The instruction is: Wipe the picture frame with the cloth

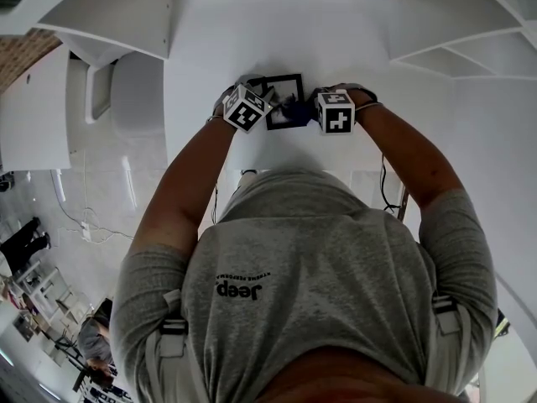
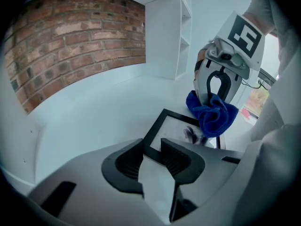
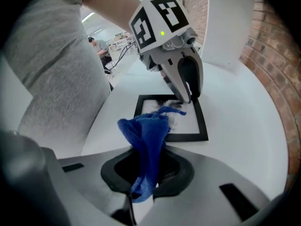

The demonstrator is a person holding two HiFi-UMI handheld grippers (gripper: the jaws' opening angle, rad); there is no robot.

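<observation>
A black picture frame (image 1: 289,81) lies flat on the white table (image 1: 252,23). My left gripper (image 2: 153,154) is shut on the frame (image 2: 153,135), its jaws closed over the near edge. Seen from the right gripper view, its fingers (image 3: 188,95) come down on the frame's (image 3: 188,136) far edge. My right gripper (image 3: 146,173) is shut on a bunched blue cloth (image 3: 146,135). The cloth (image 2: 214,114) hangs from the right gripper (image 2: 218,95) and touches the glass. In the head view the cloth (image 1: 294,110) sits between the left gripper (image 1: 262,99) and the right gripper (image 1: 309,107).
A brick wall (image 2: 70,41) and a white shelf unit (image 2: 181,32) stand behind the table. A white chair (image 1: 134,91) is at the table's left side. The table's front edge runs close to my body.
</observation>
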